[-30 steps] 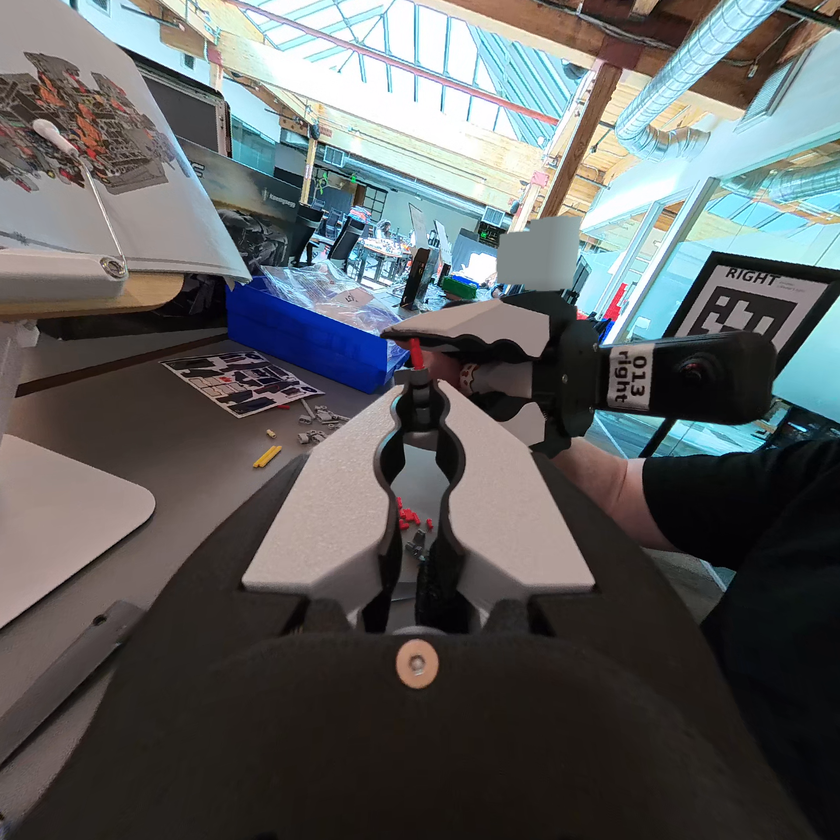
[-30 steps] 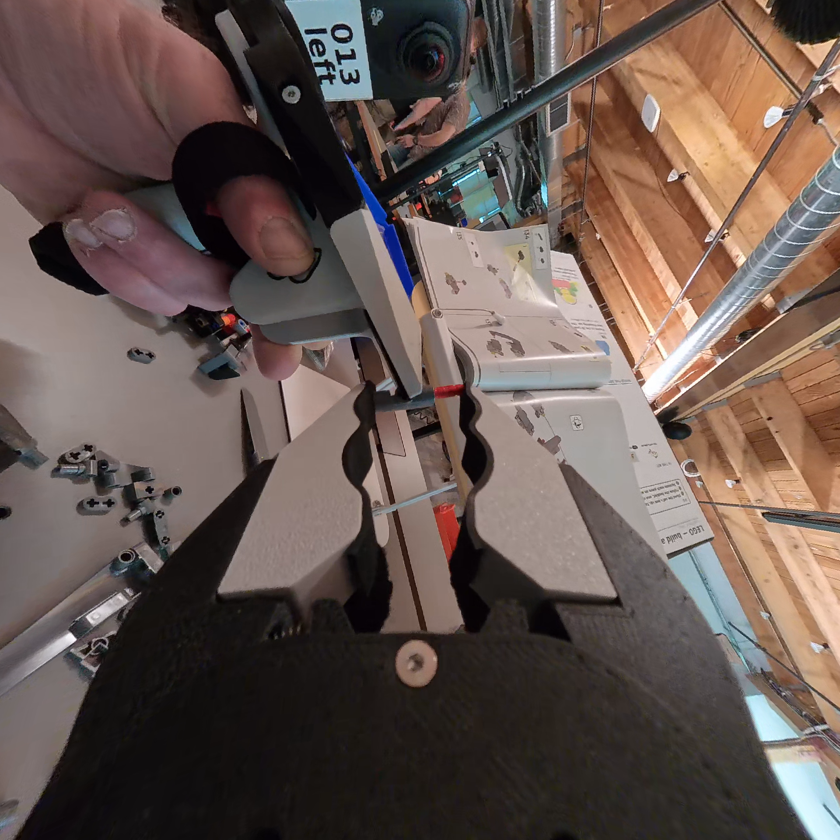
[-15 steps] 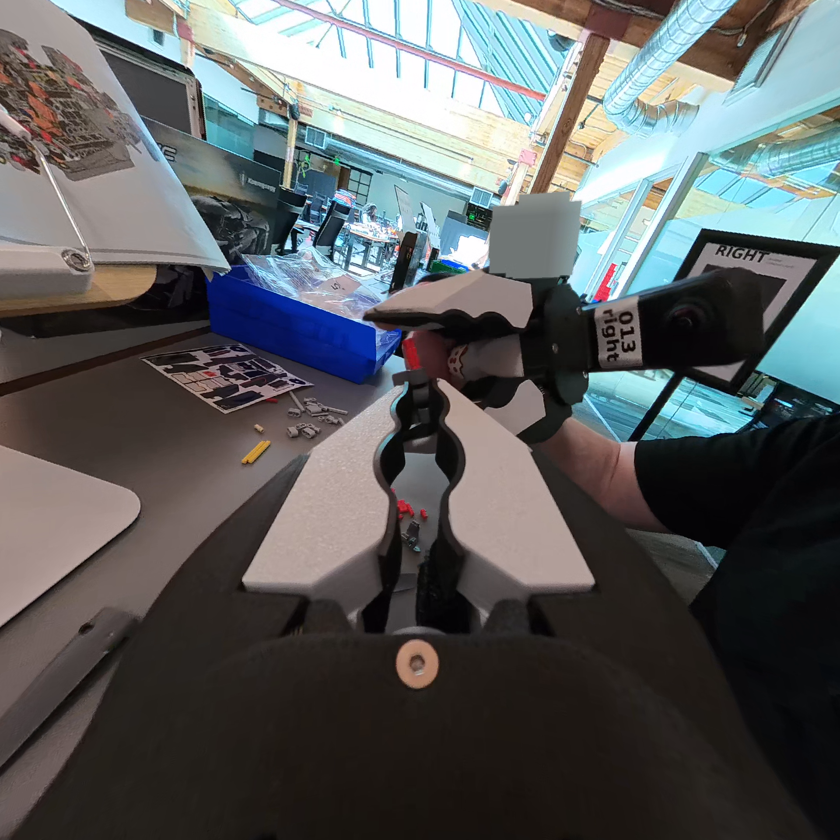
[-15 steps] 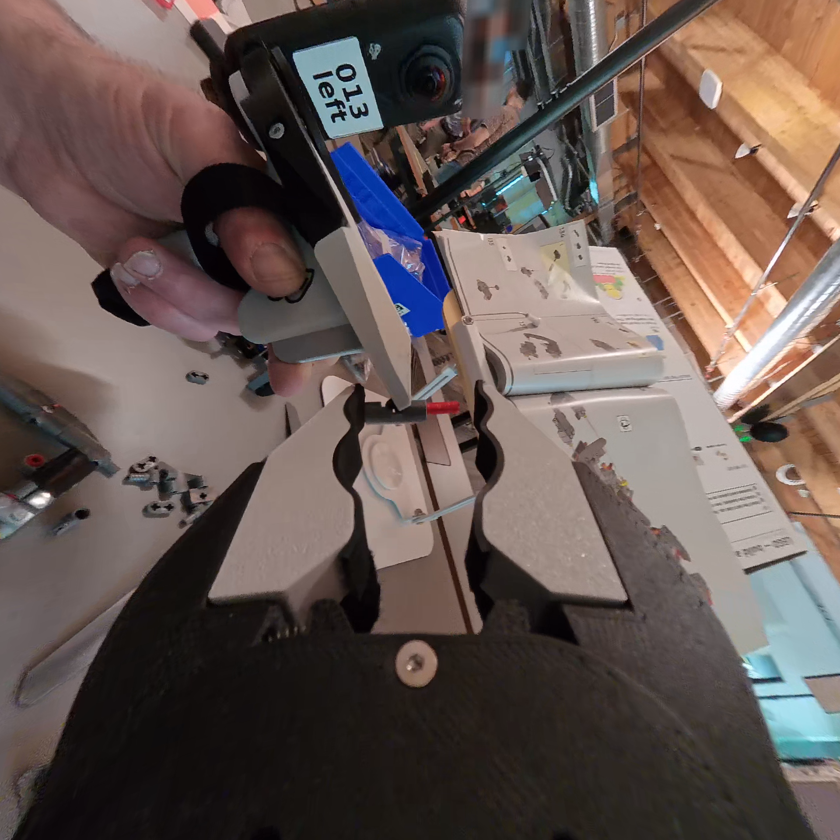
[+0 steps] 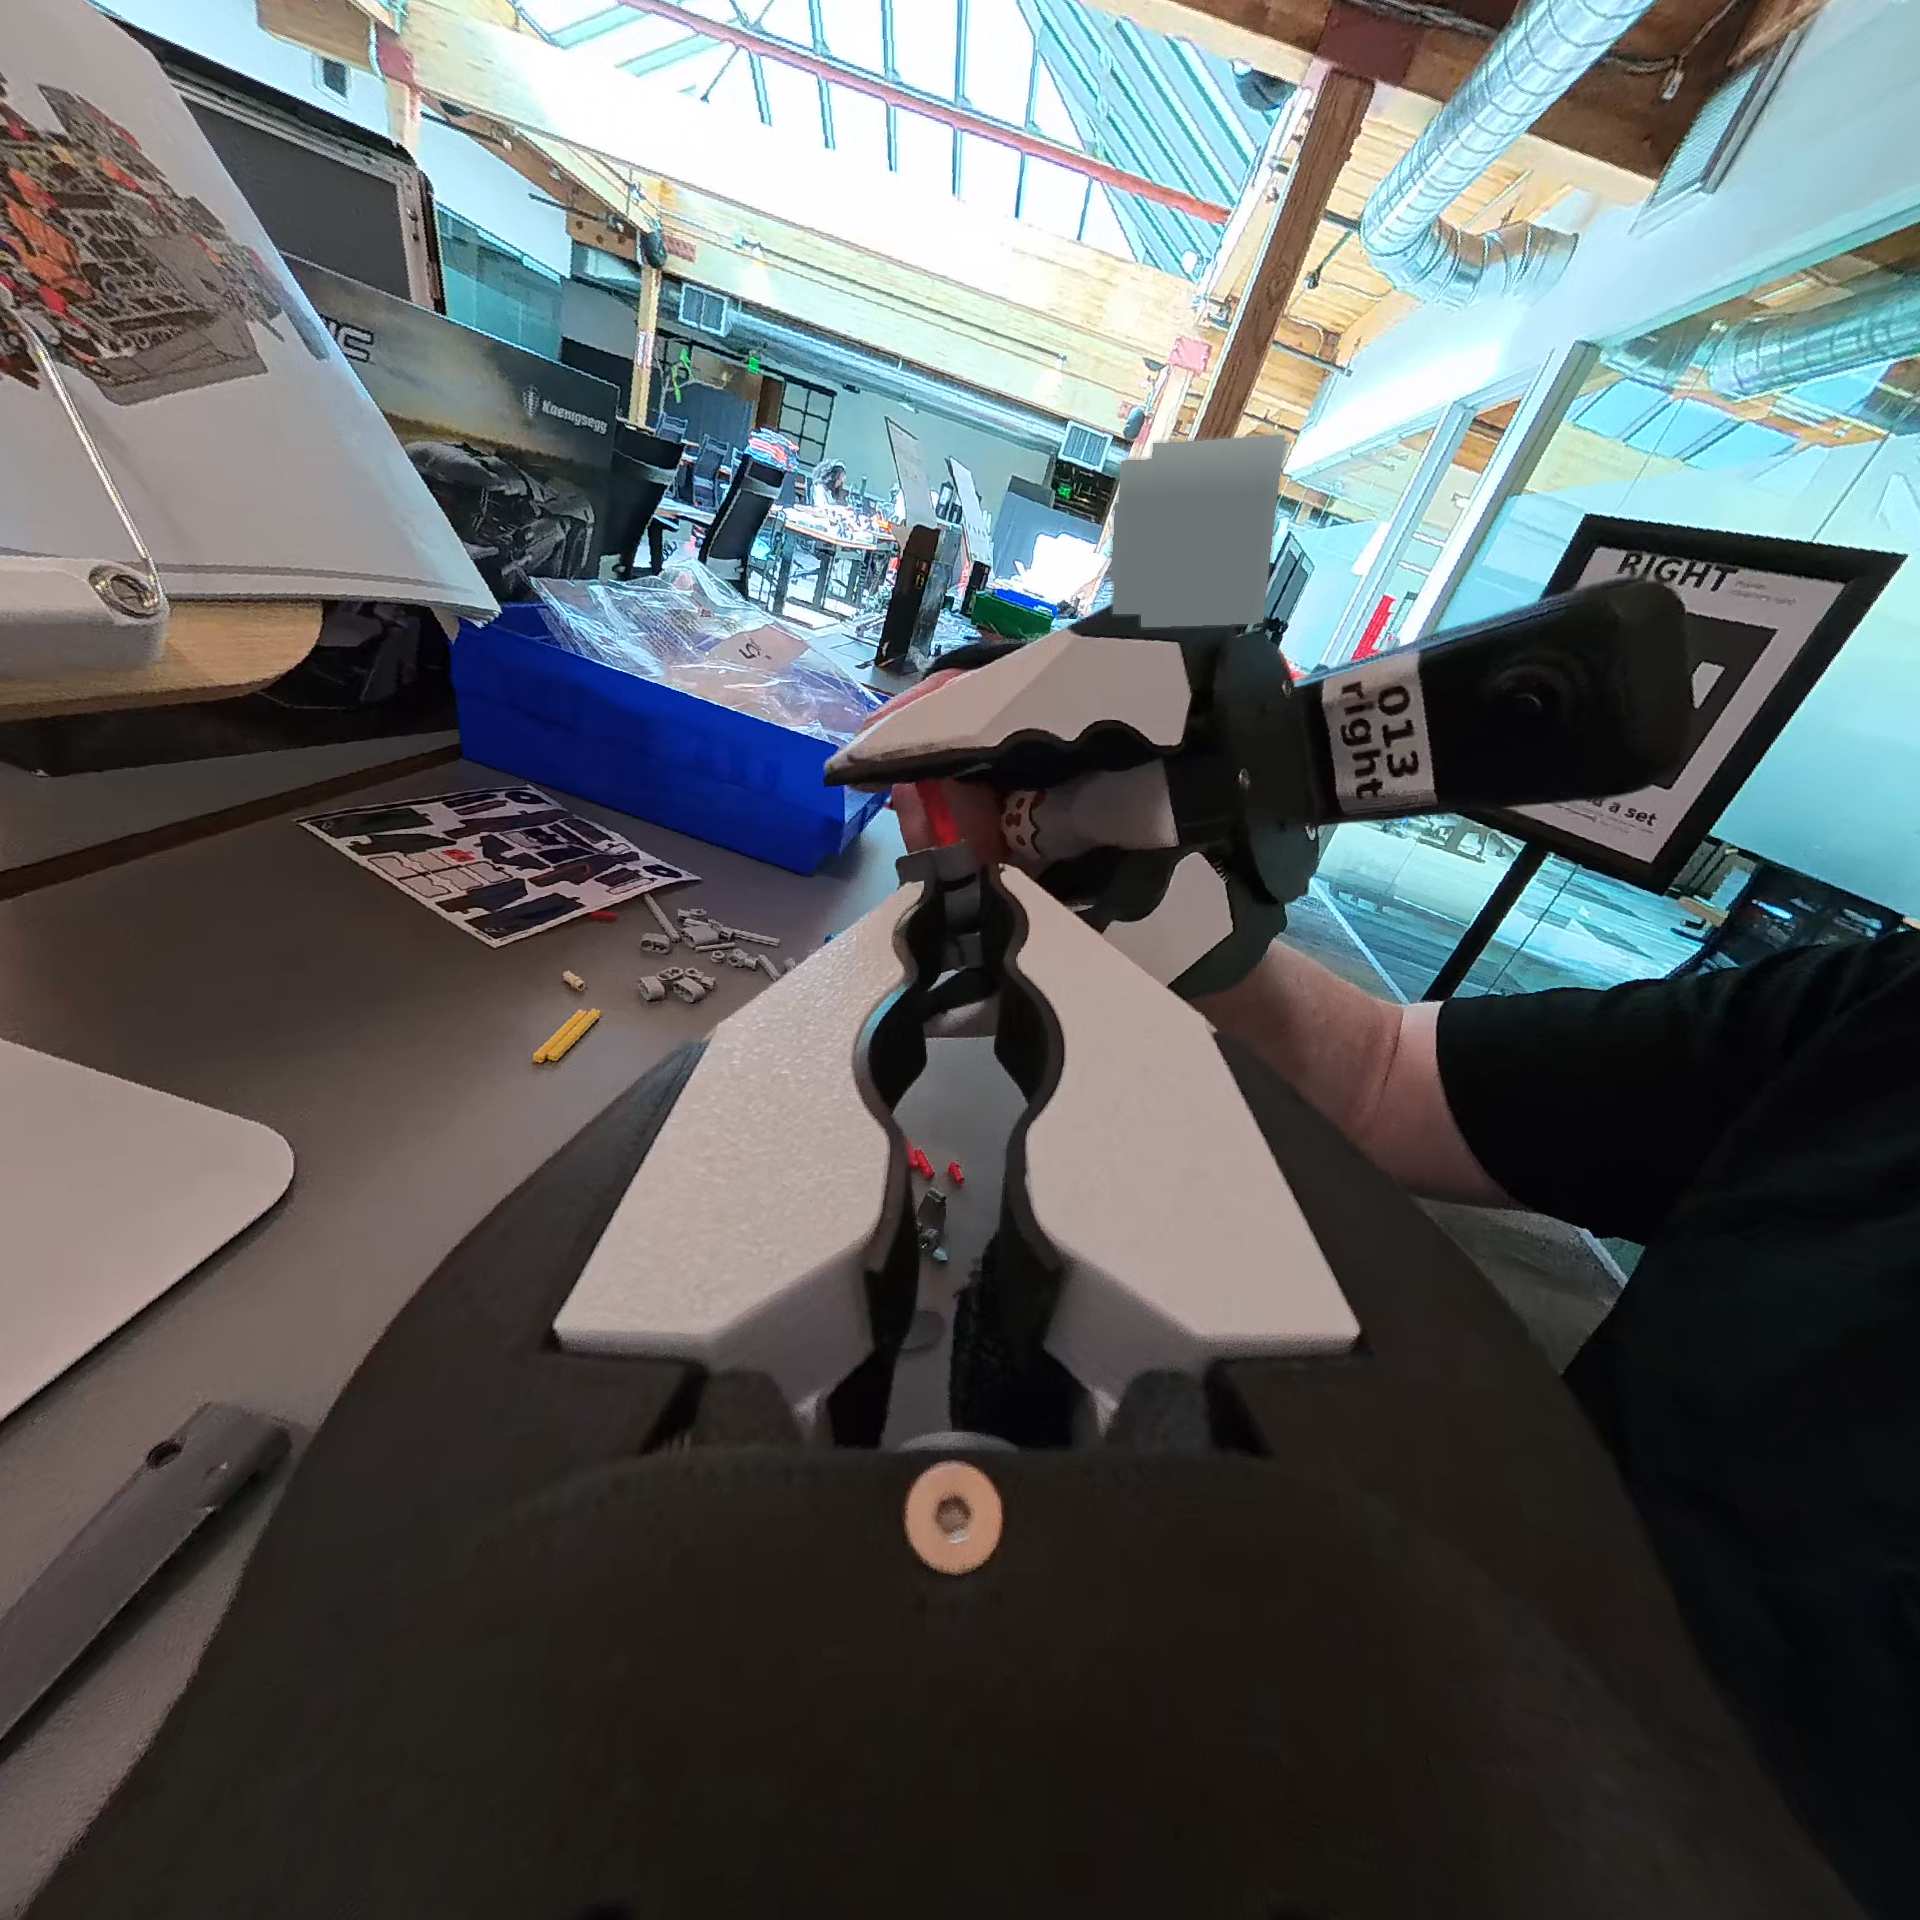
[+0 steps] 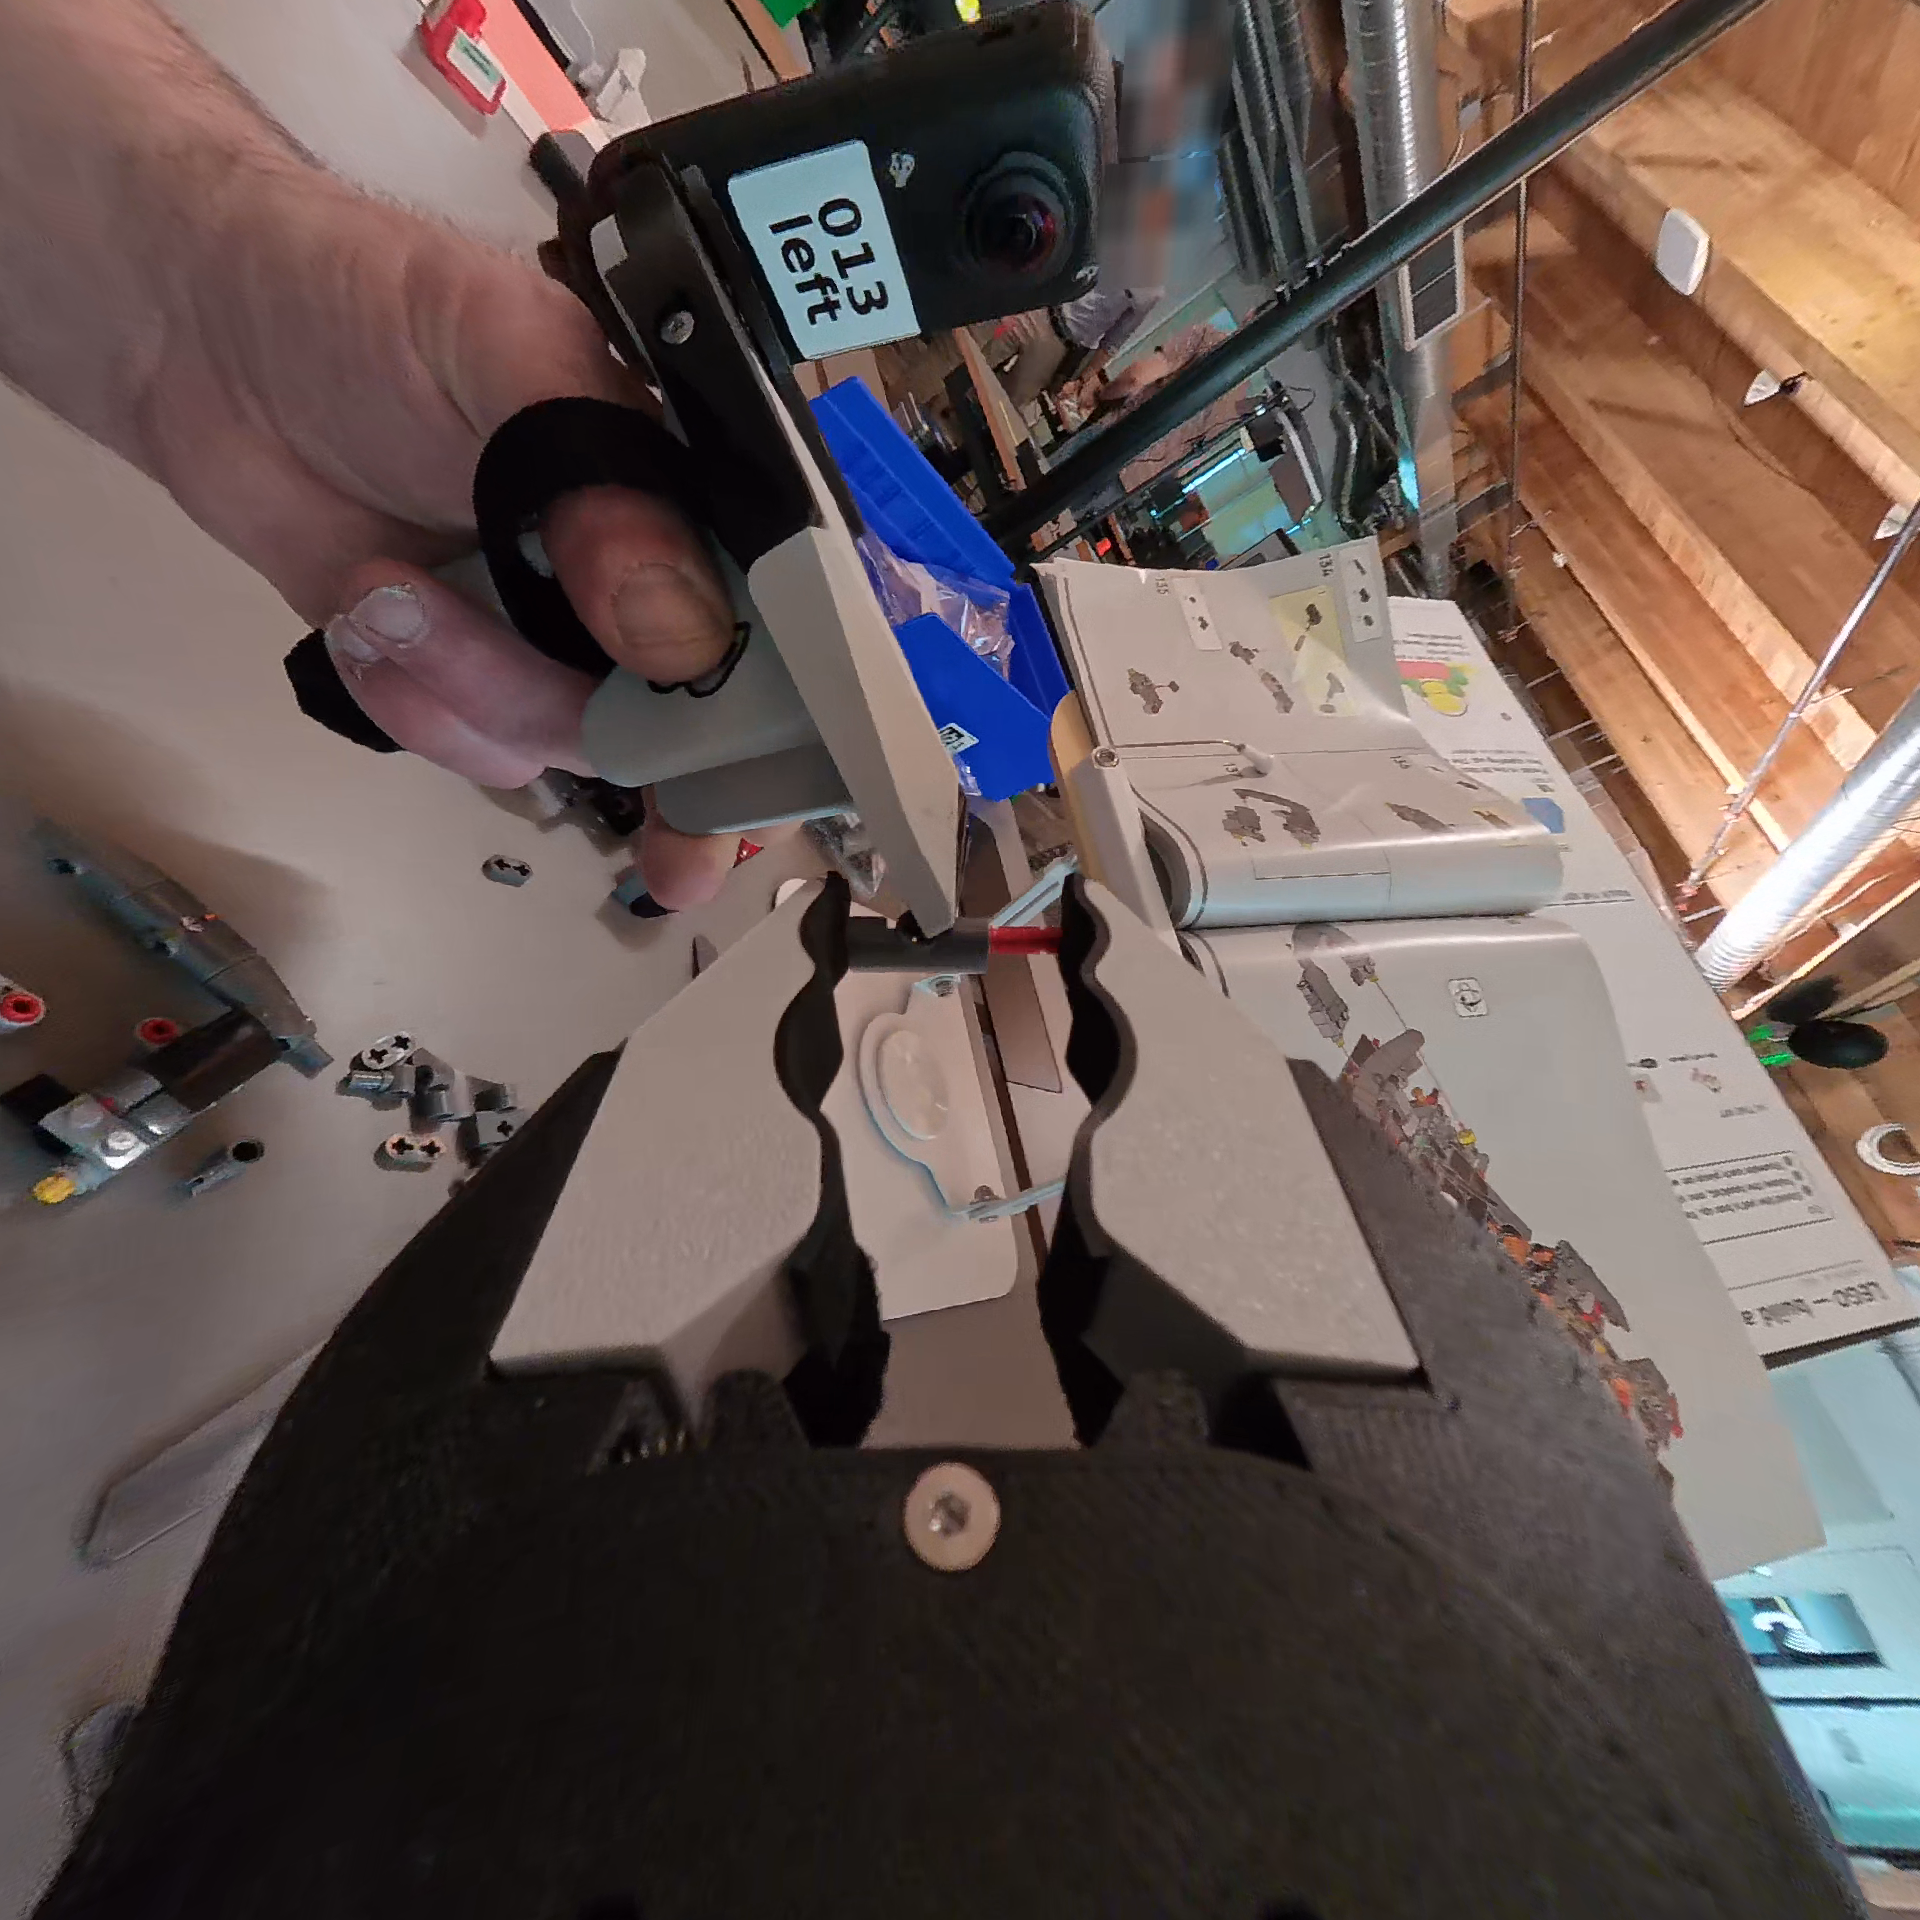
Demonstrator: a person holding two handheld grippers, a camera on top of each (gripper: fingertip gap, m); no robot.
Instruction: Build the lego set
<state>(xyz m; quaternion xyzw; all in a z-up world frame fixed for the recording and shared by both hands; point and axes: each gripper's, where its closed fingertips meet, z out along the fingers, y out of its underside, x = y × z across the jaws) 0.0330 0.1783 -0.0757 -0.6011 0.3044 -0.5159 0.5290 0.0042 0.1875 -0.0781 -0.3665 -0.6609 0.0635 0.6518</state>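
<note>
The left gripper [image 5: 954,883] pinches a small grey connector [image 5: 951,871], its jaws narrow, with a red axle [image 5: 938,812] sticking out beyond the tips. The right gripper [image 6: 948,940] stands half open across that assembly: one pad meets the grey end, the other the red tip. Below the jaws the table [image 5: 312,1039] lies open; left of the left gripper lie two yellow rods [image 5: 566,1035], a sticker sheet [image 5: 497,860] and one blue bin [image 5: 644,743].
</note>
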